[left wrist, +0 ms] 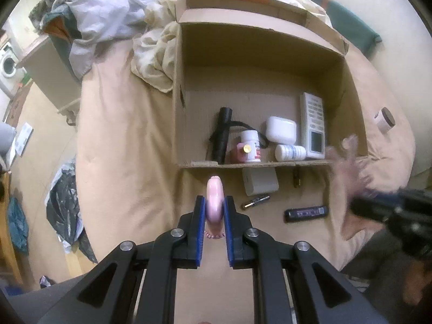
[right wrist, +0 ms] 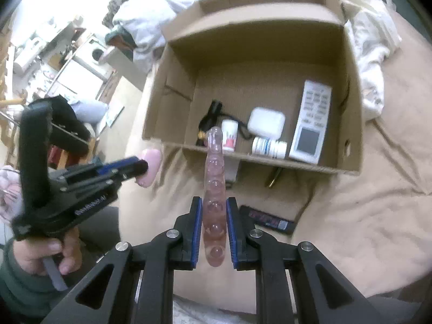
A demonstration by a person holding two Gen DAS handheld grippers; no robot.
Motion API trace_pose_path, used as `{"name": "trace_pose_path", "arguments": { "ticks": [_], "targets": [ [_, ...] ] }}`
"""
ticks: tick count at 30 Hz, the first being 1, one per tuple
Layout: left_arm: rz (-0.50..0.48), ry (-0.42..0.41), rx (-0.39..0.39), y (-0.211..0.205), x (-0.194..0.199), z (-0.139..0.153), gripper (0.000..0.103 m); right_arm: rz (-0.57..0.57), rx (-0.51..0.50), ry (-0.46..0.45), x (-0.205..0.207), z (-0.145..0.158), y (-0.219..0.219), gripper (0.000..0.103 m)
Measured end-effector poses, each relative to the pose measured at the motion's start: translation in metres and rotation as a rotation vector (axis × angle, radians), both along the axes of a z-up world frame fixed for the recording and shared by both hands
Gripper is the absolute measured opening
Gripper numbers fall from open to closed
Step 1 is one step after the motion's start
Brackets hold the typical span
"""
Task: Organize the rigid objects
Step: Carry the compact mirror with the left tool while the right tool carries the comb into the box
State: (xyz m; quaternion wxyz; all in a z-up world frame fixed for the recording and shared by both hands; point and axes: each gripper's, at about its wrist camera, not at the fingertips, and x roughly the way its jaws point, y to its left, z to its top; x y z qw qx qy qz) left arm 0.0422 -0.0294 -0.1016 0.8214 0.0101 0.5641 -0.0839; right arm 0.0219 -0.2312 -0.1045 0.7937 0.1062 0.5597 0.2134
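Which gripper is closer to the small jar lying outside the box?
Right. The right gripper is on the small jar's side of the cardboard box; the left gripper sits farther across, holding a pink object.

Soft, even indoor light fills both views, with the room at upper left of the right wrist view blown out. Fisheye bending darkens the corners. The right gripper point(left wrist: 351, 162) smears with motion blur.

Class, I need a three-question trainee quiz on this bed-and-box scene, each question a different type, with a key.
1. True or false: the left gripper is shut on a pink rounded object.
2. What lies inside the cardboard box? A) white remote B) dark bar
3. Fill in: the right gripper grips a clear beaded ____.

Key: 1 true; 2 A; 3 rod.
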Motion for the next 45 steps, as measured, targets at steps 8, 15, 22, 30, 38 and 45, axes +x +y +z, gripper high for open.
{"name": "trace_pose_path", "arguments": {
  "ticks": [8, 15, 22, 30, 38, 45],
  "targets": [
    [-0.002, -0.03, 0.024, -0.006, 0.009, 0.014, 0.012, -0.012, 0.033, -0.043, 0.021, 0.021, -0.021, 0.019],
    [-0.024, -0.121, 0.021, -0.021, 0.034, 0.052, 0.012, -0.039, 0.059, -0.095, 0.057, 0.037, -0.033, 0.019],
    [-0.053, -0.187, 0.021, -0.043, 0.076, 0.069, 0.012, -0.095, 0.077, -0.126, 0.092, 0.032, -0.043, 0.019],
    [-0.092, -0.168, 0.039, -0.057, 0.095, 0.01, 0.012, -0.146, 0.069, -0.03, 0.108, -0.015, -0.05, 0.019],
    [-0.09, -0.122, 0.071, -0.063, 0.1, -0.019, 0.012, -0.135, 0.016, 0.006, 0.116, -0.037, -0.044, 0.019],
    [-0.09, -0.087, 0.095, -0.06, 0.099, -0.031, 0.012, -0.097, -0.026, 0.033, 0.12, -0.049, -0.029, 0.019]
  ]
}}
